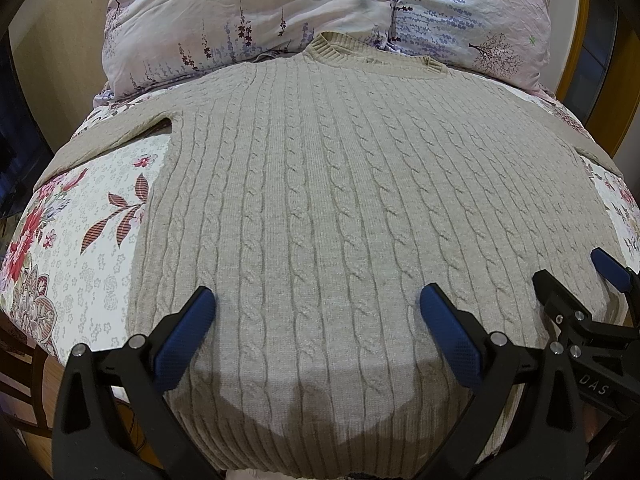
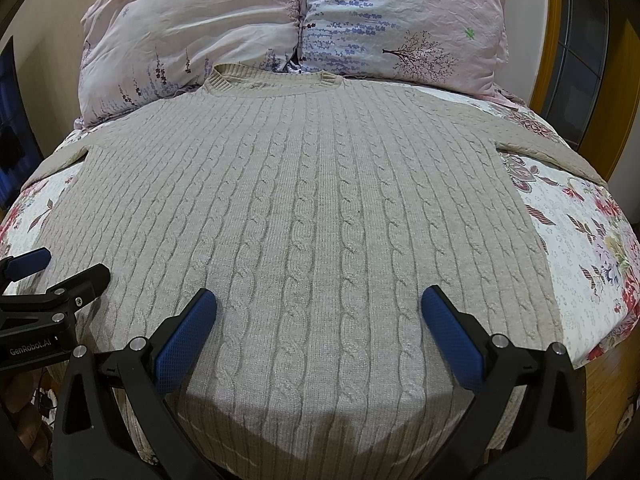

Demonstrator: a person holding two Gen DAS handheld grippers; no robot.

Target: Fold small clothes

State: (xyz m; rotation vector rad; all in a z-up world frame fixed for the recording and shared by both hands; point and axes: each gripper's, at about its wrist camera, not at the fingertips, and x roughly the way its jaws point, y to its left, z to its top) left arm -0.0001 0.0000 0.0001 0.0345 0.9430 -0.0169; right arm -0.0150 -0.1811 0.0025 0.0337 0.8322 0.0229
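Observation:
A beige cable-knit sweater (image 1: 320, 200) lies flat, front up, on a floral bedspread, collar at the far end and sleeves spread to both sides; it also shows in the right wrist view (image 2: 304, 208). My left gripper (image 1: 318, 312) is open and empty, held over the sweater's lower left part near the hem. My right gripper (image 2: 318, 312) is open and empty over the lower right part. The right gripper also shows at the right edge of the left wrist view (image 1: 576, 280), and the left gripper at the left edge of the right wrist view (image 2: 60, 268).
Two floral pillows (image 1: 248, 20) (image 2: 400, 24) lie just behind the collar. The floral bedspread (image 1: 80, 248) (image 2: 580, 248) shows on either side of the sweater. A wooden door frame (image 2: 552, 40) stands at the far right. Wooden floor shows below the bed edge.

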